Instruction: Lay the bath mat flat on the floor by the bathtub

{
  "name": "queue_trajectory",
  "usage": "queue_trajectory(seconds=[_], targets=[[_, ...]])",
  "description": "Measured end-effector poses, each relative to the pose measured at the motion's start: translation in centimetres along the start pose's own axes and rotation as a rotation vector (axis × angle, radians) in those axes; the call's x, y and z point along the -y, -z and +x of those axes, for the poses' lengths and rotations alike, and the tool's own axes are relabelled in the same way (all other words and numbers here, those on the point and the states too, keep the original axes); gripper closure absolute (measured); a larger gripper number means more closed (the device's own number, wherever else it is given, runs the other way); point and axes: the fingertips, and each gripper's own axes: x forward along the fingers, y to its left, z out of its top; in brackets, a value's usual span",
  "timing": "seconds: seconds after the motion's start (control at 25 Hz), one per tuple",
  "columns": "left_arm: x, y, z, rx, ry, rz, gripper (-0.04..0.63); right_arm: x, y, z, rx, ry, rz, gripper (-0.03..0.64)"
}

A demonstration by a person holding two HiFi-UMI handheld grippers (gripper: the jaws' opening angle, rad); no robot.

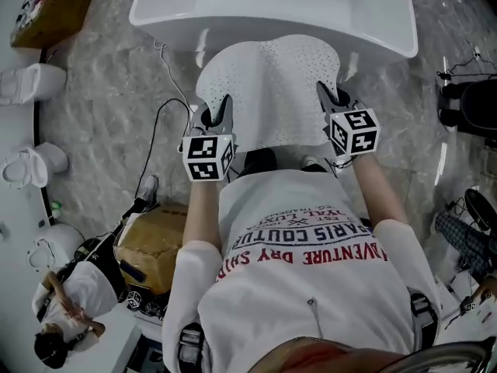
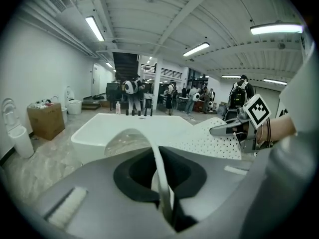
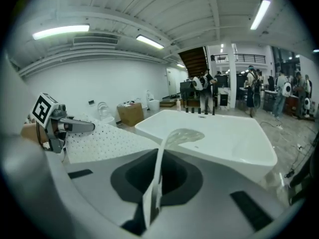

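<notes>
A white perforated bath mat (image 1: 268, 92) hangs stretched between my two grippers, held above the floor in front of the white bathtub (image 1: 272, 6). My left gripper (image 1: 217, 113) is shut on the mat's left edge, which shows as a thin strip of mat (image 2: 162, 176) pinched between the jaws. My right gripper (image 1: 330, 98) is shut on the right edge, seen as a folded strip of mat (image 3: 155, 183). The mat's far end sags toward the tub. Each gripper view shows the other gripper across the mat (image 2: 214, 138) (image 3: 99, 138).
Grey marbled floor (image 1: 116, 92) surrounds the tub. A cardboard box (image 1: 50, 10) and white toilets (image 1: 31, 80) stand at the left. A black cable (image 1: 159, 123) runs over the floor by my left side. A person (image 1: 70, 301) crouches at lower left beside a brown box (image 1: 155, 243).
</notes>
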Motion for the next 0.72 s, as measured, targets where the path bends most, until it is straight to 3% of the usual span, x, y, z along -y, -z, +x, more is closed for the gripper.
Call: queue_trajectory(seconds=[0.16,0.36,0.72], targets=[[-3.8,-0.1,2.6,-0.042,0.061,0.042,0.575,0.0,-0.3,3.0,-0.012,0.066,0.049,0.601],[-5.9,0.5,6.0,-0.081,0.091,0.043,0.575,0.7,0.9,5.9,-0.059,0.085,0.071,0.601],[-7.9,8.1,12.6,-0.116,0.072,0.016,0.575,4.0,9.7,11.6,-0.147,0.098,0.103,0.601]])
